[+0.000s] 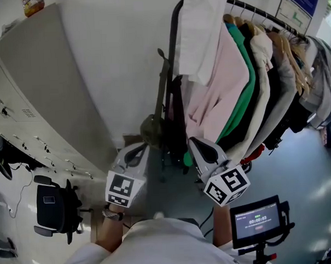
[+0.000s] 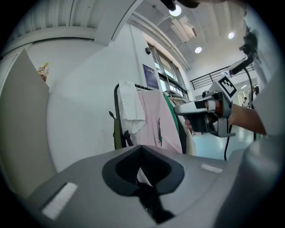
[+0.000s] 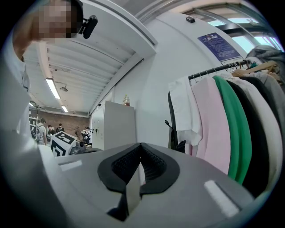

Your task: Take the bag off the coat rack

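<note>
An olive green bag [image 1: 152, 129] hangs by its long strap [image 1: 163, 82] from the hook on the end post of the black coat rack [image 1: 175, 41]. The rack carries a white, a pink, a green and several darker garments. My left gripper [image 1: 141, 149] is shut and empty, just below and left of the bag. My right gripper [image 1: 196, 142] is also shut and empty, to the right of the bag in front of the pink garment [image 1: 213, 94]. The strap [image 2: 117, 132] shows in the left gripper view beyond my shut left gripper [image 2: 141, 150]. In the right gripper view my right gripper [image 3: 140, 149] is shut, with the strap [image 3: 172, 133] ahead.
A tall grey cabinet [image 1: 37, 79] stands along the left wall. A black office chair [image 1: 55, 207] is at the lower left. A small monitor on a stand [image 1: 258, 220] sits at the lower right. White wall lies behind the rack. People stand far off in the right gripper view.
</note>
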`<state>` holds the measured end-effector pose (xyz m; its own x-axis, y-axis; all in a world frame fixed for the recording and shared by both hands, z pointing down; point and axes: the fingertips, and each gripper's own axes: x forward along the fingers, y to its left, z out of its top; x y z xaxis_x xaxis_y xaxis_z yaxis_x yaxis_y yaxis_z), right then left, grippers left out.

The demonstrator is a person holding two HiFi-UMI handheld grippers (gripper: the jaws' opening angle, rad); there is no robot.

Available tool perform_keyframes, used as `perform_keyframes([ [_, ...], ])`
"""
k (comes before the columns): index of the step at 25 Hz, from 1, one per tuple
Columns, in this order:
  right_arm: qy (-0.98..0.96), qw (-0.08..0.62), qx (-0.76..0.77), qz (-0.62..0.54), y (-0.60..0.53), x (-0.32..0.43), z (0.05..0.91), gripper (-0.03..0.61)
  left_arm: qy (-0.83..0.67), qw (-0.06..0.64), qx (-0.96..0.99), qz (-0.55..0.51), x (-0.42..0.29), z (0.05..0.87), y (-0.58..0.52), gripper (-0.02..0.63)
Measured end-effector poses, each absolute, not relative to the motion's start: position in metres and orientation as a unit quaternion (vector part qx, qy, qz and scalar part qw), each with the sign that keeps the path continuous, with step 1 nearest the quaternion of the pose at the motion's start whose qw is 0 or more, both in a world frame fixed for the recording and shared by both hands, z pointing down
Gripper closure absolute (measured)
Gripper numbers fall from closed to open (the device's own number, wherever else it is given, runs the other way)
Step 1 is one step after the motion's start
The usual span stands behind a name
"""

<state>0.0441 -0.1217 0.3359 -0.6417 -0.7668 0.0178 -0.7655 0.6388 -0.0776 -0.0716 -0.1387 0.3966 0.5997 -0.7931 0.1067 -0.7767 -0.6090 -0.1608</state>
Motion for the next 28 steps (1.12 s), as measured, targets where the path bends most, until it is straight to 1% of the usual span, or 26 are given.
perform_keyframes([
  [7,0.901,0.003,-0.431,-0.043,-0.143,0.052,0.338,0.577,0.439,0.037,-0.892,-0.097,-0.067,0.405,-0.161,0.615],
  [15,0.909,0.029,-0.413,-0.045,-0.182,0.062,0.327,0.577,0.465,0.047,-0.879,-0.096,-0.057,0.39,-0.184,0.615],
  [22,0.914,0.026,-0.404,-0.032,-0.203,0.059,0.322,0.575,0.51,0.043,-0.855,-0.082,-0.062,0.383,-0.206,0.615],
  [28,0.929,0.008,-0.37,-0.031,-0.23,0.06,0.333,0.57,0.54,0.043,-0.836,-0.086,-0.051,0.382,-0.23,0.614],
])
